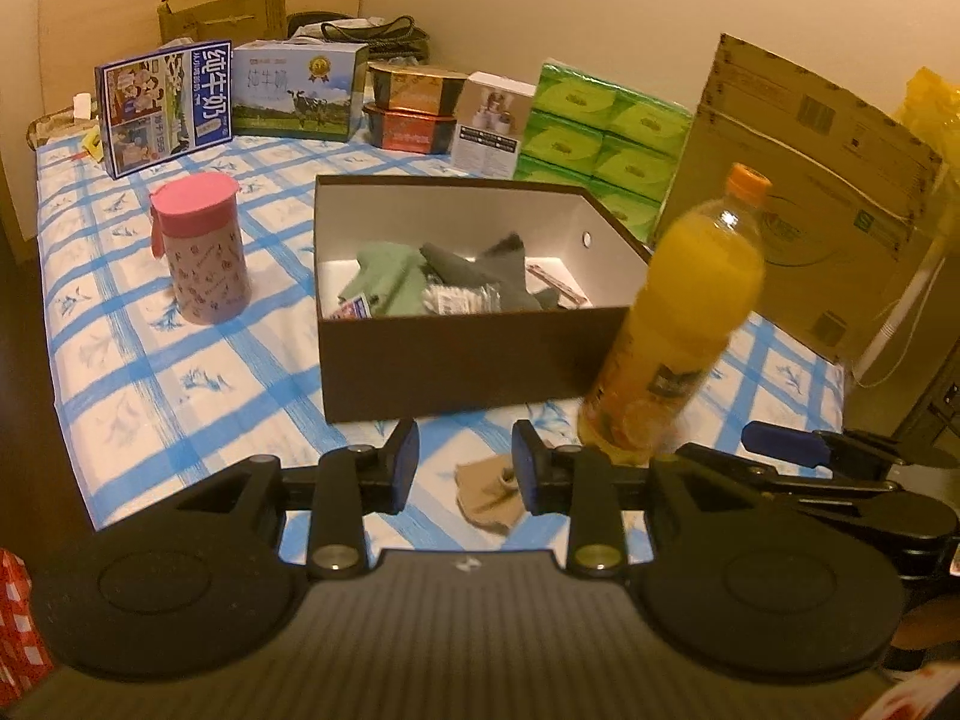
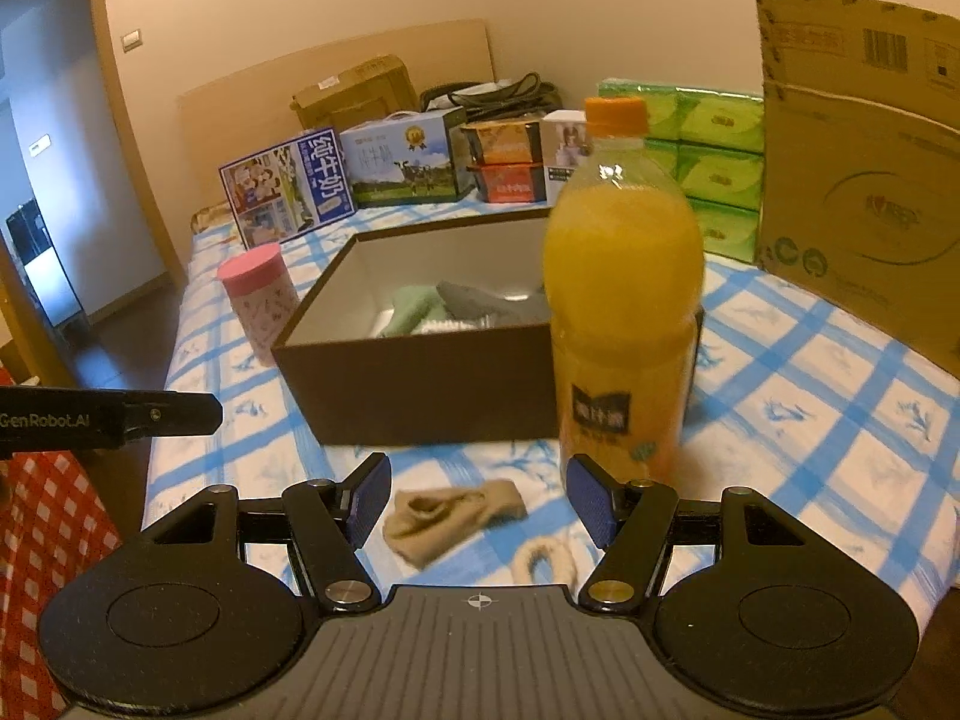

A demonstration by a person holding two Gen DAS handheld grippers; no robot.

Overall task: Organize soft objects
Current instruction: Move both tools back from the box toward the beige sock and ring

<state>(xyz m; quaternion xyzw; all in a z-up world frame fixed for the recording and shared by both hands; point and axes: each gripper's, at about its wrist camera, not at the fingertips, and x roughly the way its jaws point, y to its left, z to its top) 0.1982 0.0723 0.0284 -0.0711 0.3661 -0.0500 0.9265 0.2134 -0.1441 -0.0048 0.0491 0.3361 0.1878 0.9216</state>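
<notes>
A brown open box stands mid-table and holds green and grey cloths and small packets. A tan sock lies on the blue-checked cloth in front of the box. My left gripper is open and empty, just above and near the sock. My right gripper is open and empty, with the sock lying between and just beyond its fingers. A pale ring-shaped soft item lies beside the right finger.
An orange juice bottle stands at the box's right front corner. A pink-lidded cup stands left of the box. Milk cartons, green tissue packs and a big cardboard box line the back and right.
</notes>
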